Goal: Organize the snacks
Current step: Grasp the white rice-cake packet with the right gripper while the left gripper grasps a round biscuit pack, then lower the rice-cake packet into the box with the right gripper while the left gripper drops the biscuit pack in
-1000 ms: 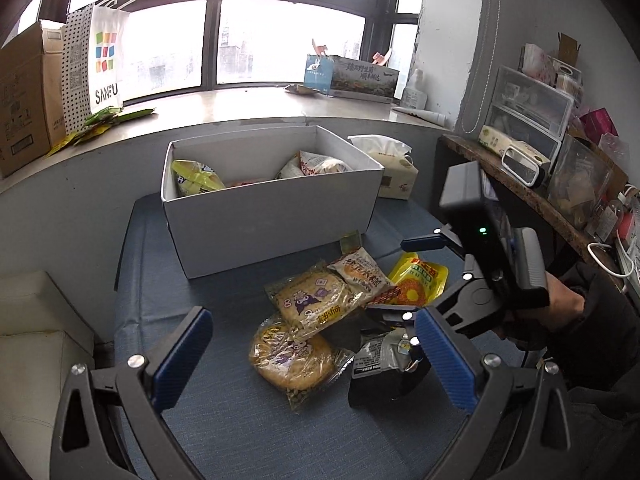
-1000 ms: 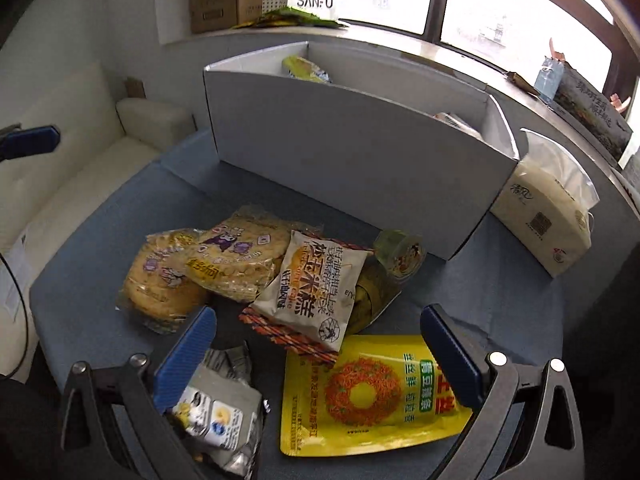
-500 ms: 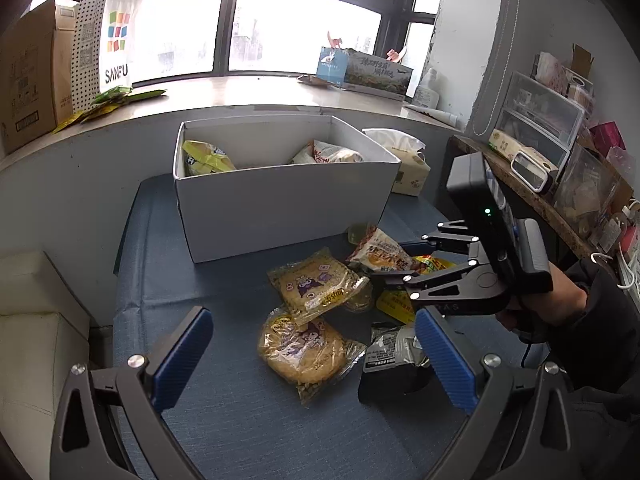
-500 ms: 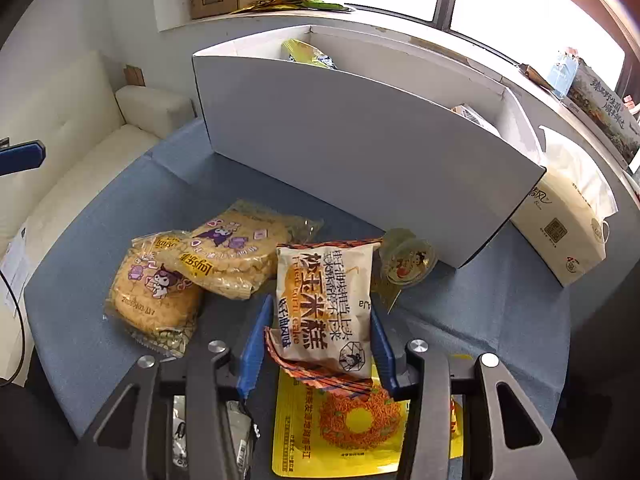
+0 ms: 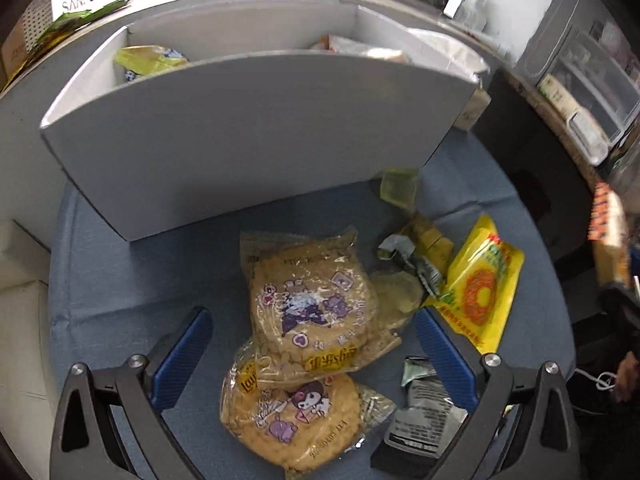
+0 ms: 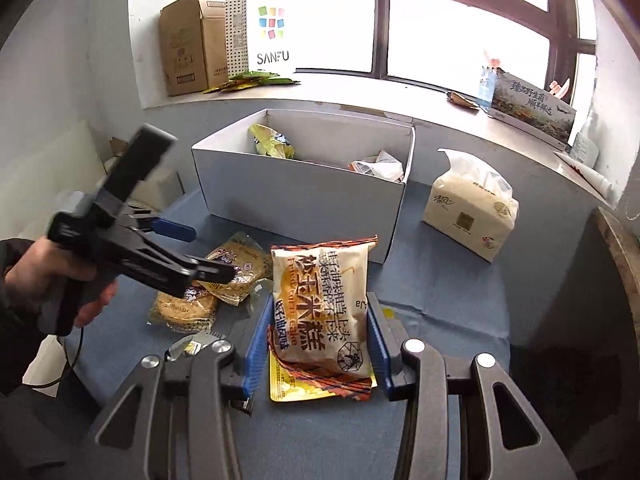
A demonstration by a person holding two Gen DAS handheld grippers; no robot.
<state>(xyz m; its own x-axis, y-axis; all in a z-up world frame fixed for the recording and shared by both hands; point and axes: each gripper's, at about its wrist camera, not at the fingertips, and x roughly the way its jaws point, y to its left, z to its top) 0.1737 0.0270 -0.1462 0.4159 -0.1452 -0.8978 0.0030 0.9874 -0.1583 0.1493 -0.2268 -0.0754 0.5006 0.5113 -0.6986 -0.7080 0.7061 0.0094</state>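
Note:
My right gripper is shut on a white and orange fried corn cake packet and holds it lifted above the blue mat, in front of the white box. My left gripper is open and hovers low over two clear packs of round yellow biscuits, one jaw on each side of them. A yellow packet lies to their right. The white box stands just behind the pile and holds a green-yellow bag and other snacks.
A small grey and black sachet lies by my left gripper's right finger, and small green wrappers lie near the box corner. A tissue pack stands right of the box. A windowsill with cartons runs behind.
My right gripper has lifted the corn cake packet up and away from the pile. My left gripper has moved forward and down over the two biscuit packs.

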